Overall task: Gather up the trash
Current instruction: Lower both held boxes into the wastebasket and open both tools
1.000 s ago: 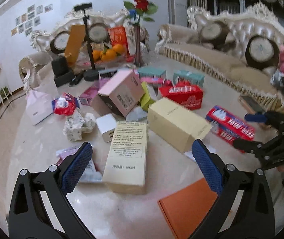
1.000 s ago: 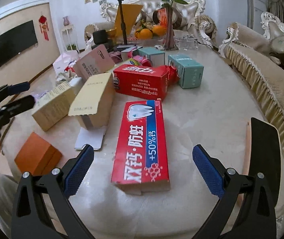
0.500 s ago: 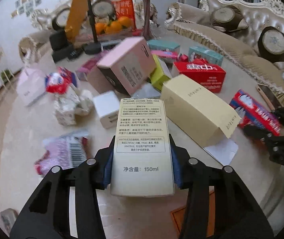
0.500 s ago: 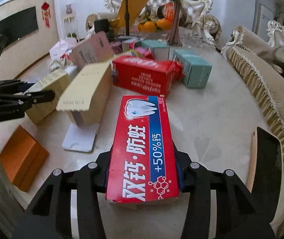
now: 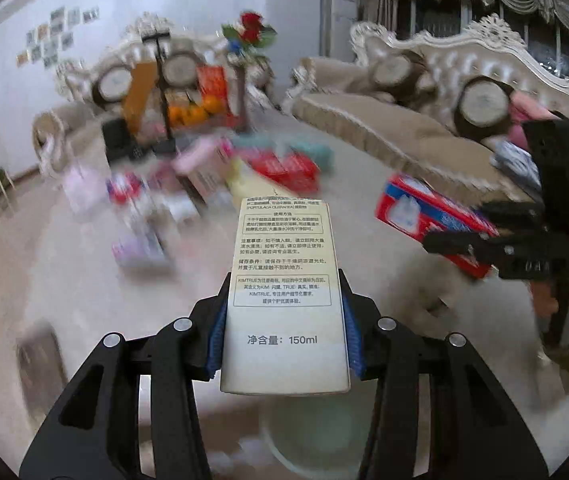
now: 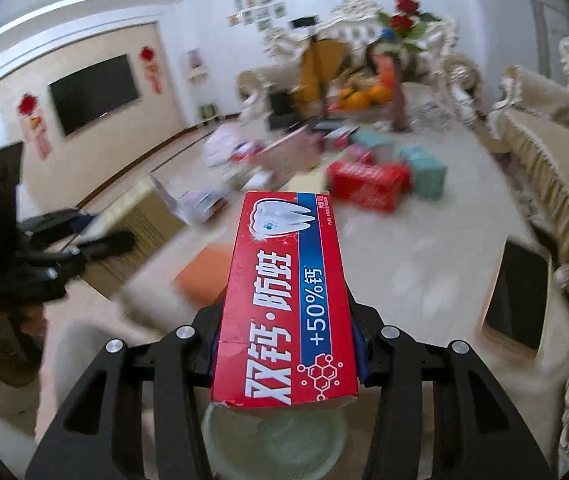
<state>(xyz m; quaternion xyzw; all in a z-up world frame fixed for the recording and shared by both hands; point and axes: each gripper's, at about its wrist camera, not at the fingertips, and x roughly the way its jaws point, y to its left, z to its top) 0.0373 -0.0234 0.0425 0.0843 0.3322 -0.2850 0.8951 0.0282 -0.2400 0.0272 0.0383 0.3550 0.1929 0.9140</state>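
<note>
A tall cream carton with printed text (image 5: pixel 284 280) is clamped between the blue pads of my left gripper (image 5: pixel 284 344), lifted off the marble table (image 5: pixel 64 280). My right gripper (image 6: pixel 284 352) is shut on a red and blue toothpaste box (image 6: pixel 284 300), also held in the air. In the left wrist view the toothpaste box (image 5: pixel 424 212) shows at the right in the other gripper's fingers (image 5: pixel 468 244). A pale round bin (image 6: pixel 276 436) lies just below both held boxes, partly hidden by them.
More boxes litter the table: a red one (image 6: pixel 364 184), teal ones (image 6: pixel 424 168), an orange one (image 6: pixel 204 276), blurred packets (image 5: pixel 140 240). A black phone (image 6: pixel 520 292) lies by the sofa edge (image 6: pixel 564 220). A vase and fruit (image 5: pixel 192 112) stand at the back.
Both grippers went from open over the boxes to shut on them, then lifted and pulled back from the table. The table's edge and a pale bin have come into view below.
</note>
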